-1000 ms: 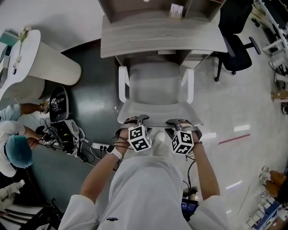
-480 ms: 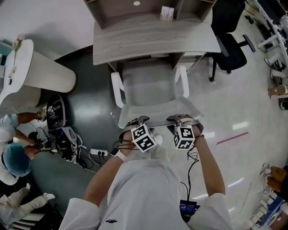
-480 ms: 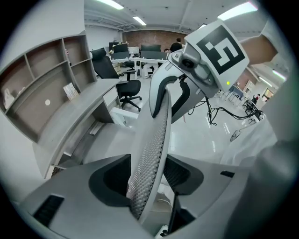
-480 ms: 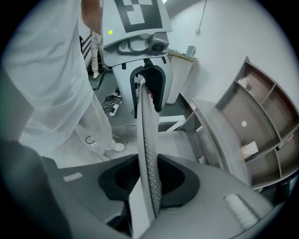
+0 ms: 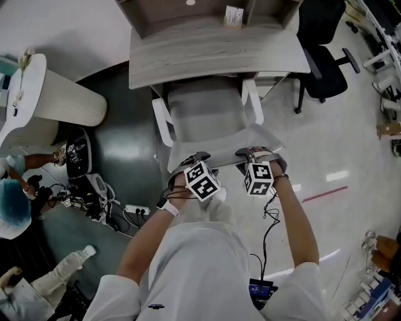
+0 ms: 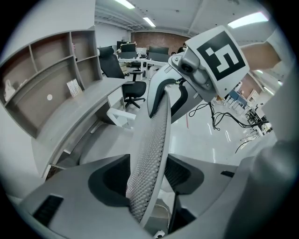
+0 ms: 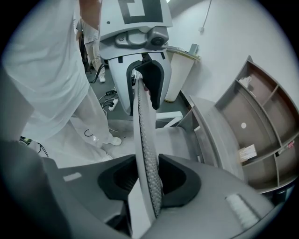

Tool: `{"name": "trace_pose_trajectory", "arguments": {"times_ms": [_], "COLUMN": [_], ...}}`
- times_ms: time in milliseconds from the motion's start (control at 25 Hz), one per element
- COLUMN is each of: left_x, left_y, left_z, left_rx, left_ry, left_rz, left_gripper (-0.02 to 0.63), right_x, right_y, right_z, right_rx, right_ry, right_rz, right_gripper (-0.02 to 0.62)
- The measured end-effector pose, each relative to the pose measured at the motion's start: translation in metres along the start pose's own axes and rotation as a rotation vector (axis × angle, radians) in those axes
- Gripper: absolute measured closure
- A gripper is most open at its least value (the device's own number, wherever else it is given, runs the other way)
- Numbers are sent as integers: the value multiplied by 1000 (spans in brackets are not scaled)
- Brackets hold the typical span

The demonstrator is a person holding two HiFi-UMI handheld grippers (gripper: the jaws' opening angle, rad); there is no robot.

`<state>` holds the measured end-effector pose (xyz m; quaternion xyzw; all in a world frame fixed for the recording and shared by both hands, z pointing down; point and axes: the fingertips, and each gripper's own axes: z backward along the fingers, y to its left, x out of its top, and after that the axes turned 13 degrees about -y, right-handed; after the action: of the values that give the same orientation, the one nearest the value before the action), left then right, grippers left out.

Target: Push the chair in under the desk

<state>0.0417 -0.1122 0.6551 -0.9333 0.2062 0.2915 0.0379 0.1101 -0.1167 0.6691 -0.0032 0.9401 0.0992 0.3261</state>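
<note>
The push is in its middle stretch, by my reading. The pale grey office chair with a mesh back and white armrests (image 5: 210,113) stands square to the grey wood-grain tabletop (image 5: 213,53). The front of its seat is already beneath the tabletop's near edge, while the rest of the seat and the backrest (image 5: 222,147) are out on the floor.

Both claws hold the top rim of that backrest. The left claw (image 5: 191,163) is closed across the mesh edge (image 6: 152,140), with a pad pressed against each face. The right claw (image 5: 254,153) grips the same rim (image 7: 147,140) further along. Its jaws have just been opening a little, yet the mesh sits between the pads and they look pressed to it.

The next move calls for an even, level shove from both hands, so the chair rolls straight into the kneehole rather than swinging. The armrests are the doubtful part. Whether they pass under the tabletop I cannot tell from here.

The only container is the open wooden shelf unit (image 5: 163,12) at the back of the tabletop. One compartment holds a small white printed card (image 5: 233,15) standing upright, and I see nothing else in the compartments in view.
</note>
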Motion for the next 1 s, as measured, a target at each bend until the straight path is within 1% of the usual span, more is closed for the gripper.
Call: {"name": "trace_pose_trajectory", "arguments": {"times_ms": [200,480,600,760,1000], "left_x": [2,8,9,13,16], "left_y": [12,25,31,41,57], "left_z": [-3,-2,-2,-3,-4], "left_rx": [-3,-52,-64,-53,-33], "left_ry": [8,20,30,31,39], "left_rz": [5,-2,-4,-11,-37], "left_gripper": [379,377,359,356,357], "right_x": [0,2,3,3,4], "right_y": [-12,-26,-31,-41,-54], "right_z": [-3,-8,-9,-12,-16], "right_rx": [-1,-9,-2,11,0], "right_ry": [-4,-11,-8,5,17], "right_rz": [11,6,-7,-32,-61], "right_gripper": [466,471,469,466,463]}}
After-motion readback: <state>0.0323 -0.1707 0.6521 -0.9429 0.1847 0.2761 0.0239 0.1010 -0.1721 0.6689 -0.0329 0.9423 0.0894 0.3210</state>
